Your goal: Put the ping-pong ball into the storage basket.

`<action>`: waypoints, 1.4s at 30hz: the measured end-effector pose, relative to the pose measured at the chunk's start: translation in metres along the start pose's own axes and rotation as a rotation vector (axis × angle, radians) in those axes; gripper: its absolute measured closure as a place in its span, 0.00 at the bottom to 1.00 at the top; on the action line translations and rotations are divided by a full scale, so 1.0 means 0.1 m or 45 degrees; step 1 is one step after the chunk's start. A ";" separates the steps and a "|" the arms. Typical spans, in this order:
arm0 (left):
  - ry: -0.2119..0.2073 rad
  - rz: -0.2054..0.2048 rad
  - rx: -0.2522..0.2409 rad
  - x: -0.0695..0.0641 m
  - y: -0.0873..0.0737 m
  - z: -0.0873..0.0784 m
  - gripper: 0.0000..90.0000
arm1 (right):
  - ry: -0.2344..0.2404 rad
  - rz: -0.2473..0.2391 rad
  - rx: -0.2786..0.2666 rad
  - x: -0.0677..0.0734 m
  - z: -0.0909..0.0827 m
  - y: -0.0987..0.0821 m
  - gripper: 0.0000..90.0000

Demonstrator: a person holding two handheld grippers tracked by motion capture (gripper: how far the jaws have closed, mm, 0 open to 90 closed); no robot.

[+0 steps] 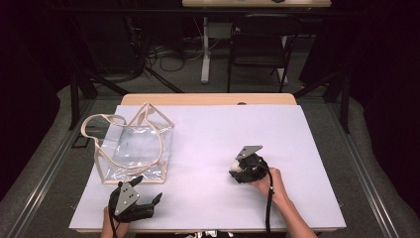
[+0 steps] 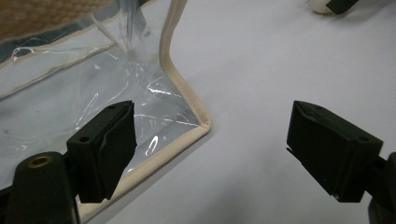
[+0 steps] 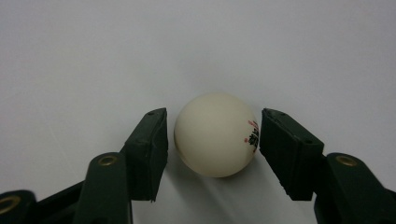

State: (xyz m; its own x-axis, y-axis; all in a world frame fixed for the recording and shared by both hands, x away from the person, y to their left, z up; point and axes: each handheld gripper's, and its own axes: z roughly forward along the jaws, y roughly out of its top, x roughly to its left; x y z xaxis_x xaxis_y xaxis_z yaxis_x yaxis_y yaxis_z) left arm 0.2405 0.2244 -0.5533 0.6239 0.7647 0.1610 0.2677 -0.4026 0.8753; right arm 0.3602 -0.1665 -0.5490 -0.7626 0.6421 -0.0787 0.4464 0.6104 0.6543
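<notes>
Left gripper (image 1: 148, 202) at six o'clock, jaws wide apart, near clear plastic bag with cream trim (image 1: 132, 148). At four o'clock, right gripper (image 3: 212, 135), jaws against small cream-white ball (image 3: 215, 134) on white bench (image 1: 223, 134).

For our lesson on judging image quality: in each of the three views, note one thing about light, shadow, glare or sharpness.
High view: the white table sheet is brightly lit and the room behind is dark. Left gripper view: glare streaks the clear plastic bag, and the near claw pads look soft. Right gripper view: the cream ball casts a soft shadow toward the camera; its small print is blurred.
</notes>
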 end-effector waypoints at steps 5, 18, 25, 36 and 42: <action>-0.002 -0.002 0.002 -0.01 0.00 0.00 0.18 | -0.010 0.000 -0.005 0.00 -0.01 0.00 0.55; -0.007 0.003 0.000 -0.02 0.00 0.00 0.18 | -0.017 -0.025 -0.011 0.01 -0.06 0.04 0.56; -0.010 0.010 0.002 -0.03 0.01 0.01 0.18 | -0.021 -0.037 -0.022 0.03 -0.12 0.08 0.56; -0.021 0.013 0.003 -0.03 0.01 0.02 0.18 | -0.026 -0.046 -0.027 0.03 -0.18 0.14 0.56; -0.016 0.004 -0.001 -0.02 0.01 0.01 0.18 | -0.026 -0.051 -0.030 0.04 -0.21 0.16 0.56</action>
State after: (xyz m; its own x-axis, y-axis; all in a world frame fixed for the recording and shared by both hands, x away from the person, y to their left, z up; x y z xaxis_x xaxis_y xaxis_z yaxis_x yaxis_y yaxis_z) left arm 0.2398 0.2219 -0.5537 0.6336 0.7573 0.1580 0.2654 -0.4046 0.8751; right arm 0.3547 -0.1637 -0.5232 -0.7697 0.6270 -0.1202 0.4045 0.6245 0.6681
